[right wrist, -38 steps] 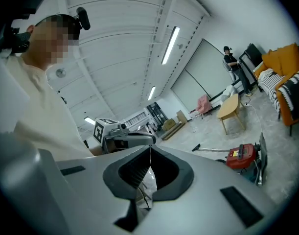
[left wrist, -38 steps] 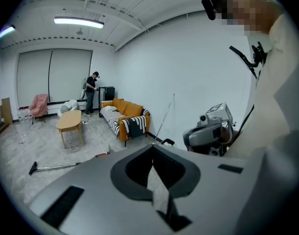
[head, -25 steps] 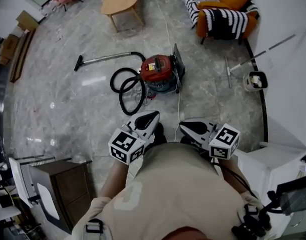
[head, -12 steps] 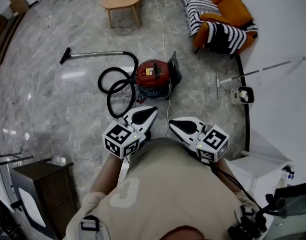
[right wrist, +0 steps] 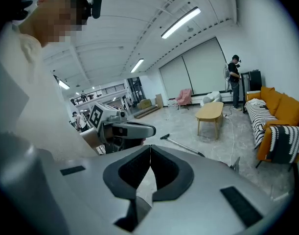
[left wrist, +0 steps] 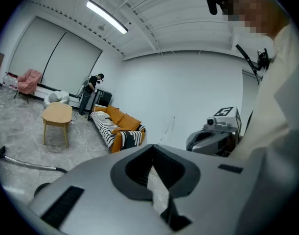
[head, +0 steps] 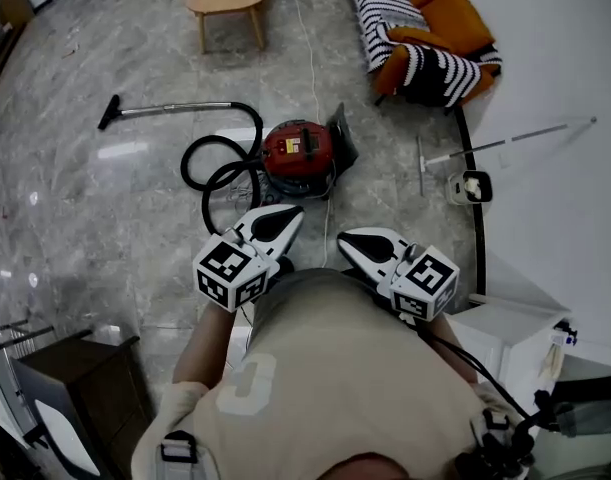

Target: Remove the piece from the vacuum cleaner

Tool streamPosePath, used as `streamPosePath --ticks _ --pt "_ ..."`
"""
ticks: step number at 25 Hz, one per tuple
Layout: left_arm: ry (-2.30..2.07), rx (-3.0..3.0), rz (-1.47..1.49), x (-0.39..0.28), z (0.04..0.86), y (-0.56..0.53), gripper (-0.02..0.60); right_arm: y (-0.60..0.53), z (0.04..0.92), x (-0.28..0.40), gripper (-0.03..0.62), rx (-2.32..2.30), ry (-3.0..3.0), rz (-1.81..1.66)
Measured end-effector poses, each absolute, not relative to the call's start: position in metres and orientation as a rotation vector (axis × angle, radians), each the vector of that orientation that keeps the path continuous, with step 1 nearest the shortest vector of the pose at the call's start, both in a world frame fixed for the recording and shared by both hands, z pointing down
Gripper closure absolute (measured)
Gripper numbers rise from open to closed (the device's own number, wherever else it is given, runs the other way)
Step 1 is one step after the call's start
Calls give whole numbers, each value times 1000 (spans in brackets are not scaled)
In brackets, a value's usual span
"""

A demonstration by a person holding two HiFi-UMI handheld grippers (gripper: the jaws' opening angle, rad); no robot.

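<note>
On the marble floor point(head: 95, 218) ahead of the person, the red vacuum cleaner point(head: 297, 151) is sitting with its black hose point(head: 198, 164) coiling beside it and the metal wand point(head: 180, 109) lying stretched out to the left, everything seemingly attached. Both tools are hanging close to the person's body, well apart from the machine. The left gripper point(head: 293, 214) and the right gripper point(head: 345, 240) are each showing jaws pressed together with nothing between them. Judging by this, the task is only beginning: reaching the cleaner, gripping whichever part is meant and pulling it free are all remaining.
</note>
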State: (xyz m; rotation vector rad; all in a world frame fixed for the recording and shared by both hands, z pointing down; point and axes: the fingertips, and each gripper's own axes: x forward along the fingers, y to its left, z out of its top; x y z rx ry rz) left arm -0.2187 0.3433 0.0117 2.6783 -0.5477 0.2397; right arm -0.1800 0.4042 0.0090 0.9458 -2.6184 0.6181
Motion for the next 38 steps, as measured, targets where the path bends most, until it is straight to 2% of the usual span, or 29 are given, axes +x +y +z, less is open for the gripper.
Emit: streamPosePath --ticks 6,13,30,38 --pt "-594 2635 245 -238 18 339 577 393 8 -201 592 862 -2629 598" --pt "-664 2640 275 -216 8 322 577 376 -6 -179 592 836 -2749 504" --pt "-557 2711 229 -24 -36 306 577 346 -19 -44 592 608 -2915 406" --pt "-699 2695 325 15 -27 304 577 341 -21 3 592 499 -2982 427"
